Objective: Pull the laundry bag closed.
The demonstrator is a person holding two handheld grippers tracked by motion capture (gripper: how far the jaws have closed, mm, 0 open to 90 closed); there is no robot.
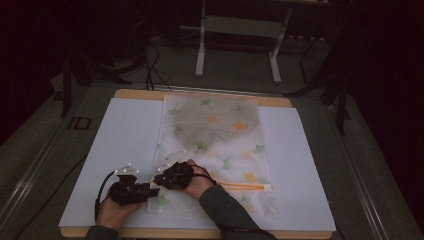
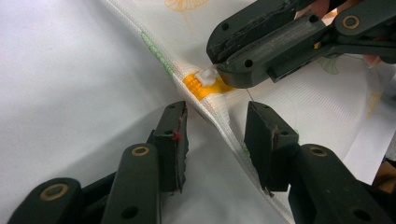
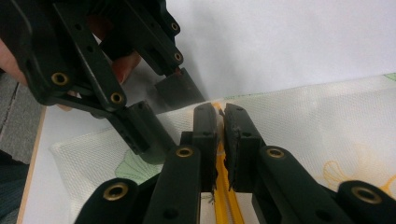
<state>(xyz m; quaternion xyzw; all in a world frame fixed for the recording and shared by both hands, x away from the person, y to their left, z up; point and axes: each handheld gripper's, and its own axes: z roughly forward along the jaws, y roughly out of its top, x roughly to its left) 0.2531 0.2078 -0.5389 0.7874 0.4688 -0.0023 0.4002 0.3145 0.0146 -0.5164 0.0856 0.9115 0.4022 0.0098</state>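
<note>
Two claws meet at the near left corner of a mesh laundry bag (image 1: 215, 145), a thin white net pouch printed with green and yellow leaves that lies flat along the middle of a white sheet (image 1: 125, 145) covering the tabletop (image 1: 280, 102). Its orange zipper (image 1: 245, 187) runs across the near end, and the small white zipper pull (image 2: 207, 77) sits at the left end of that track. The bag looks light, limp and easily rucked, so I judge that it will slide and bunch on the smooth sheet unless something pins it; the firm places to take hold are the stitched hem beside the zipper and the pull itself, not the loose netting. The right claw (image 3: 220, 122) is nearly closed, its pads pinched at the orange track; in the left gripper view its tip rests right on the pull, though whether the tab is truly gripped I cannot tell. The left claw (image 2: 215, 130) stands fairly wide, its jaws straddling the raised hem just short of the zipper's end, with the fabric between them but not pressed. In the high view the left hand (image 1: 112, 212) comes in low from the near edge, pointing right, while the right hand (image 1: 197, 182) reaches across, turned leftward so the two claws nearly touch.
</note>
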